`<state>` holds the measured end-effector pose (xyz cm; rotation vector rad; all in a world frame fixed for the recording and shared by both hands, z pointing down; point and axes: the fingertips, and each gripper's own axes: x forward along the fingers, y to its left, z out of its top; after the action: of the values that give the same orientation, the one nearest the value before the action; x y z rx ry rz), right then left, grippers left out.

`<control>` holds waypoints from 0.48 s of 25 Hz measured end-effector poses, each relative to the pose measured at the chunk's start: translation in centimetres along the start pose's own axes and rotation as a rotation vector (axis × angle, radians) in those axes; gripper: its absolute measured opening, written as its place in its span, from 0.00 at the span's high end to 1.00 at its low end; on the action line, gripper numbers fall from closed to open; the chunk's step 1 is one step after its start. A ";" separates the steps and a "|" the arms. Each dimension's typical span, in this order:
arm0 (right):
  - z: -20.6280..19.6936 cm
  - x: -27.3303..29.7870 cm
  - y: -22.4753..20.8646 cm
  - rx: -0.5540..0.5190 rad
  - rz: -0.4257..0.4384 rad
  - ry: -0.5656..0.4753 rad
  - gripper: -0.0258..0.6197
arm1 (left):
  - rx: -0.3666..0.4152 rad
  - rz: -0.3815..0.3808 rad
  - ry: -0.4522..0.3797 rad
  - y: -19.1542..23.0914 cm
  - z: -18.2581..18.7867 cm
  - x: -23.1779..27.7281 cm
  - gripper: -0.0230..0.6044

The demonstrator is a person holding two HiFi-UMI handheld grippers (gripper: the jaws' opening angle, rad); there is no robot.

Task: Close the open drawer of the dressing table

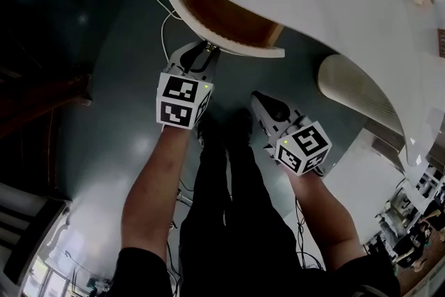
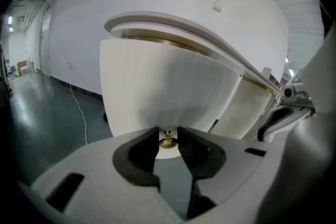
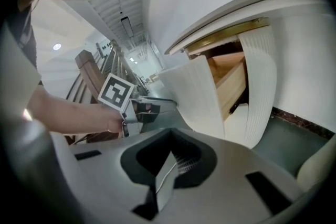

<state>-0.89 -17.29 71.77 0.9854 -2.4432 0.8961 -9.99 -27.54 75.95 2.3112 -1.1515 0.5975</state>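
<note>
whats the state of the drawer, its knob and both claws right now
drawer: open, pulled well out from under the table top
knob: gripped, sitting between the left claw's jaws
left claw: shut on the knob at the drawer front
right claw: shut, jaws together with nothing between them, held away from the drawer
</note>
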 end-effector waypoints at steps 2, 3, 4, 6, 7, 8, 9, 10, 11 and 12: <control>0.1 0.1 -0.3 0.005 -0.005 -0.008 0.95 | 0.011 -0.001 -0.001 0.1 0.5 0.5 0.78; 0.1 0.2 -0.5 0.007 -0.006 -0.011 0.95 | 0.015 -0.002 -0.003 0.1 0.7 0.8 0.78; 0.1 0.3 -0.7 0.007 -0.007 -0.012 0.95 | 0.017 -0.005 -0.007 0.1 0.9 1.1 0.78; 0.1 0.4 -1.3 0.006 -0.011 -0.015 0.95 | 0.016 -0.012 -0.016 0.1 1.4 1.6 0.78; 0.2 0.4 -1.6 0.005 -0.015 -0.018 0.95 | 0.017 -0.014 -0.021 0.1 1.6 2.0 0.78; 0.3 0.4 -2.0 0.004 -0.020 -0.021 0.95 | 0.017 -0.016 -0.023 0.1 1.9 2.3 0.78; 0.4 0.3 -2.4 0.004 -0.025 -0.024 0.95 | 0.016 -0.016 -0.024 0.1 2.1 2.7 0.78; 0.5 0.3 -2.8 0.004 -0.031 -0.026 0.95 | 0.016 -0.016 -0.025 0.1 2.4 3.0 0.78; 0.6 0.3 -3.1 0.006 -0.038 -0.030 0.95 | 0.020 -0.015 -0.024 0.2 2.6 3.3 0.78; 0.7 0.2 -3.4 0.008 -0.044 -0.034 0.95 | 0.029 -0.015 -0.023 0.2 2.8 3.6 0.78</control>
<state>1.31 -19.77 72.78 1.0607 -2.4379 0.8825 -7.73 -31.52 75.85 2.3551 -1.1423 0.5877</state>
